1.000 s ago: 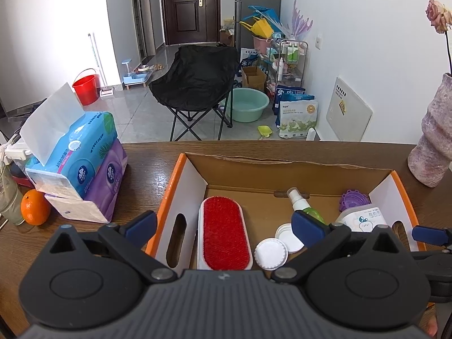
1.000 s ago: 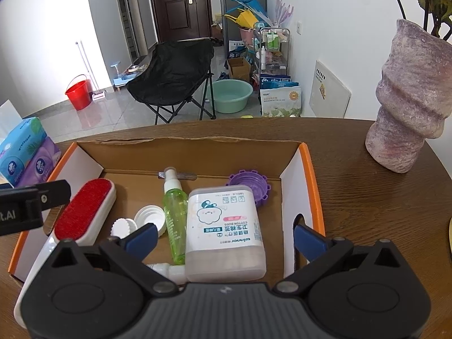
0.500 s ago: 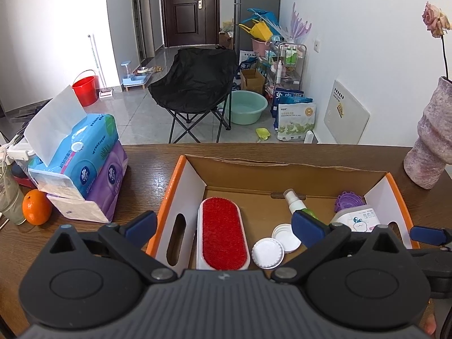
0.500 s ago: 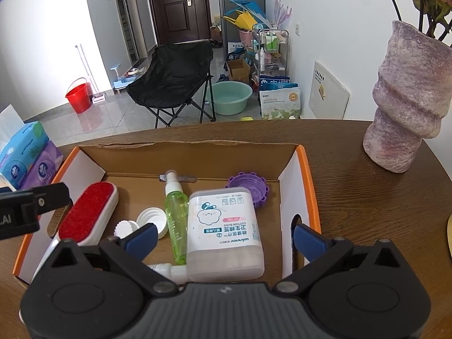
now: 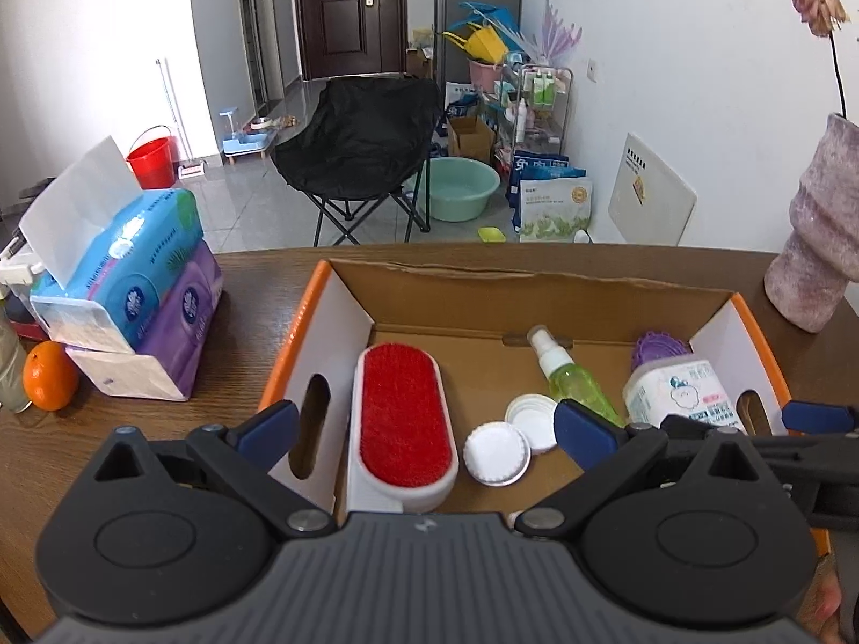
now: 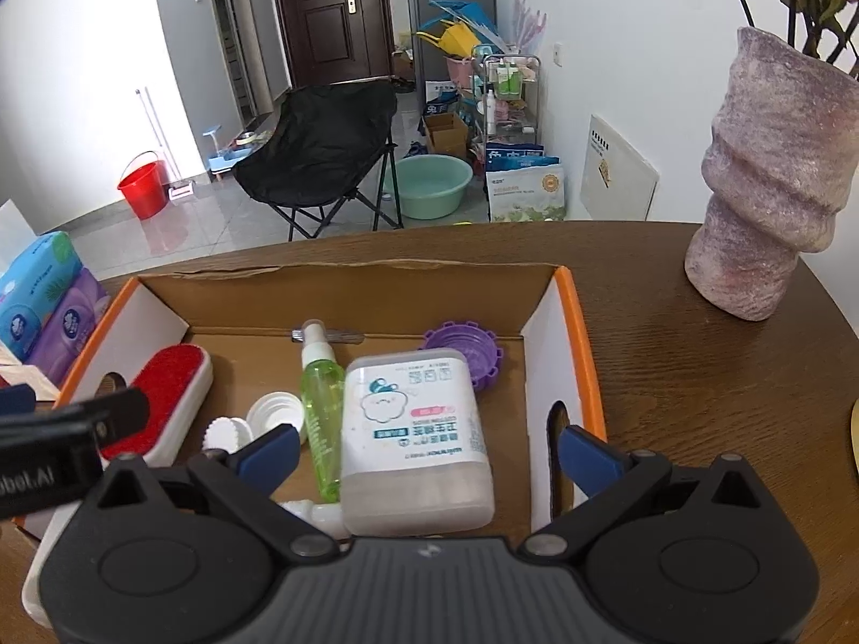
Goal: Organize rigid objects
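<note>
Where the rigid objects are gathered, an open cardboard box (image 5: 343, 316) with orange-edged white end walls is seen on the wooden desk (image 6: 698, 375). Inside it, a red-faced lint brush (image 5: 402, 418) lies along the left wall; two white caps (image 5: 496, 453) lie just beside it, touching each other. A green spray bottle (image 6: 322, 408) lies flat near the middle, alongside a white cotton-swab container (image 6: 416, 434), behind which a purple lid (image 6: 467, 349) is partly hidden. The left gripper (image 5: 424, 424) is held released above the box's near edge, its blue pads spread wide with nothing between them. The right gripper (image 6: 429, 453) is likewise released and empty, its pads standing to either side of the container and the right wall. Outside the box, stacked tissue packs (image 5: 139, 295) and an orange (image 5: 48, 381) are seen to the left, and a mottled pink vase (image 6: 773, 204) to the right.
</note>
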